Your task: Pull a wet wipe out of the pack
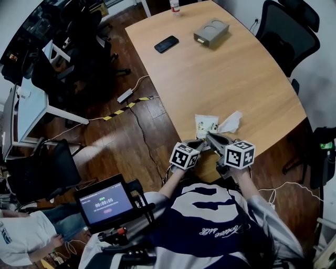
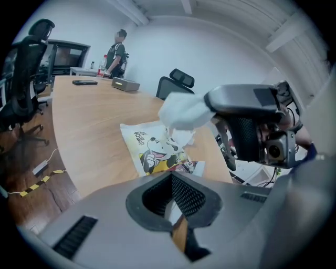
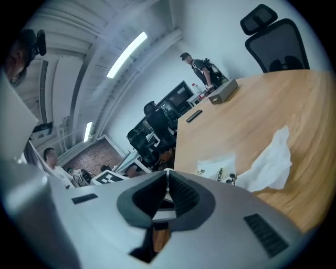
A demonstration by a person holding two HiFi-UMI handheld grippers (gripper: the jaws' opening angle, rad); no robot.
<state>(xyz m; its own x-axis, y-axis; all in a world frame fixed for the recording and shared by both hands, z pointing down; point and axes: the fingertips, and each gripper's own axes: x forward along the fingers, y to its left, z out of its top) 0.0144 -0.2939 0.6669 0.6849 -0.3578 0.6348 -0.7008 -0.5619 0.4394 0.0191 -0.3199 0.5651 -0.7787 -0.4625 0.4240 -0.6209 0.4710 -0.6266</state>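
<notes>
The wet wipe pack [image 1: 206, 125], white with a cartoon mouse print [image 2: 155, 148], lies flat near the front edge of the wooden table [image 1: 226, 68]. My left gripper [image 1: 198, 143] points down at the pack's near edge, and its jaws [image 2: 170, 176] look closed on that edge. My right gripper [image 1: 209, 136] hovers above the pack, shut on a white wipe [image 2: 184, 111] that trails down to the pack's opening. In the right gripper view the pads [image 3: 167, 172] are together. A loose crumpled wipe [image 1: 230, 123] lies on the table just right of the pack [image 3: 218, 169].
At the table's far end are a black phone [image 1: 166, 44], a grey box [image 1: 211, 32] and a bottle [image 1: 174, 5]. Office chairs [image 1: 286, 31] stand at the right. A tablet with a timer [image 1: 106, 202] sits by my left side. A person [image 2: 116, 52] stands at the back.
</notes>
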